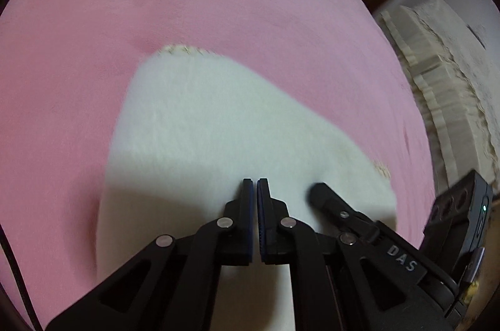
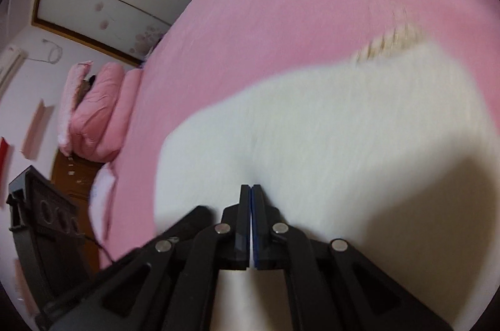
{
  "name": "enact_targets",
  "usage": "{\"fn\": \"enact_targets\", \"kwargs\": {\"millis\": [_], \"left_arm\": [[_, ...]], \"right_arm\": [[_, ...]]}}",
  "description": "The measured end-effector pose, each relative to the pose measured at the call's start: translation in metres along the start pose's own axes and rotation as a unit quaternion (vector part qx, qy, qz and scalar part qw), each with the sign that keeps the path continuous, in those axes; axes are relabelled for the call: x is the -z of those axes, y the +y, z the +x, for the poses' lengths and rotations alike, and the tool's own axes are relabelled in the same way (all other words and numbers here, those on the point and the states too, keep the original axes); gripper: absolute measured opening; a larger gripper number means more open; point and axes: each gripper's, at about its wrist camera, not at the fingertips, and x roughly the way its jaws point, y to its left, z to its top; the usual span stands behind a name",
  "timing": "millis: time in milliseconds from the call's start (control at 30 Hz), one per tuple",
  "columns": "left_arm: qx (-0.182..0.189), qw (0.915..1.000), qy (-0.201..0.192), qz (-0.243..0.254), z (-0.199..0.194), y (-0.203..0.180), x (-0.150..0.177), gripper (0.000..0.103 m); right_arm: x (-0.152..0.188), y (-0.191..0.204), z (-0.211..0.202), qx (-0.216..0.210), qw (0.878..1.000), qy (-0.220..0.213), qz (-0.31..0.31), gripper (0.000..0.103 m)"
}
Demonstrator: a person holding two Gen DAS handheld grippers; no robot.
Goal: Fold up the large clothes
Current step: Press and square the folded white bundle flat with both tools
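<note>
A white fluffy fleece garment [image 1: 218, 127] lay spread on a bed covered by a pink plush sheet [image 1: 125, 2], taking up the near part of the sheet in both wrist views. A beige ribbed knit trim [image 1: 182, 50] showed at the garment's far edge, and the whole garment was blurred.

The left tool [image 1: 253, 182] had its jaws pressed together, tips down at the garment's near part; whether any fleece was pinched between them could not be told. In the left wrist view the right tool [image 1: 318, 190] sat just right of it, also over the garment.

The right tool [image 2: 251, 187] had its jaws pressed together too, tips meeting a small dimple in the fleece; a pinch could not be confirmed.

Beyond the garment, at the sheet's far left in the right wrist view, a stack of pink folded quilts [image 2: 97, 112] stood, well apart from it. A cream lace-covered furniture piece [image 1: 437, 74] stood off the sheet's right side in the left wrist view.
</note>
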Motion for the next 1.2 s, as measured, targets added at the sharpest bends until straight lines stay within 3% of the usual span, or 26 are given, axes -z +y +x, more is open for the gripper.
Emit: {"fn": "enact_targets", "kwargs": {"millis": [100, 267, 400, 533, 767, 900, 1033, 1100, 1167, 1200], "left_arm": [[-0.02, 0.9995, -0.022, -0.004, 0.0, 0.01, -0.01, 0.001], [-0.021, 0.9993, -0.031, -0.002, -0.018, 0.035, -0.013, 0.001], [-0.037, 0.9993, -0.01, 0.004, -0.039, 0.041, -0.003, 0.001], [-0.024, 0.9994, -0.005, -0.023, -0.068, 0.043, 0.014, 0.0], [-0.027, 0.9992, 0.031, -0.002, -0.086, 0.019, 0.079, 0.0], [-0.009, 0.9982, 0.057, -0.017, -0.089, 0.023, 0.114, 0.0], [-0.005, 0.996, 0.071, -0.054, -0.084, 0.02, 0.117, 0.0], [-0.02, 0.9965, 0.073, -0.035, -0.093, 0.011, 0.117, 0.001], [-0.011, 0.9971, 0.074, -0.007, -0.097, -0.005, 0.122, 0.001], [0.003, 0.9966, 0.082, -0.001, -0.1, -0.008, 0.126, 0.001]], "right_arm": [[-0.018, -0.009, -0.002, 0.018, 1.0, -0.017, -0.003, 0.0], [-0.02, -0.027, -0.042, 0.136, 0.987, -0.086, -0.005, 0.0], [-0.014, -0.027, -0.052, 0.156, 0.985, -0.065, -0.02, 0.0], [0.005, -0.016, -0.062, 0.195, 0.978, -0.033, -0.073, 0.0], [0.065, -0.014, -0.096, 0.201, 0.976, 0.018, -0.079, 0.0], [0.102, -0.012, -0.116, 0.205, 0.974, 0.034, -0.094, 0.0], [0.121, -0.024, -0.124, 0.199, 0.975, 0.072, -0.07, 0.0], [0.126, -0.025, -0.129, 0.199, 0.975, 0.079, -0.06, 0.0], [0.128, -0.013, -0.14, 0.156, 0.983, 0.063, -0.068, 0.0], [0.128, -0.007, -0.142, 0.111, 0.989, 0.064, -0.073, 0.0]]}}
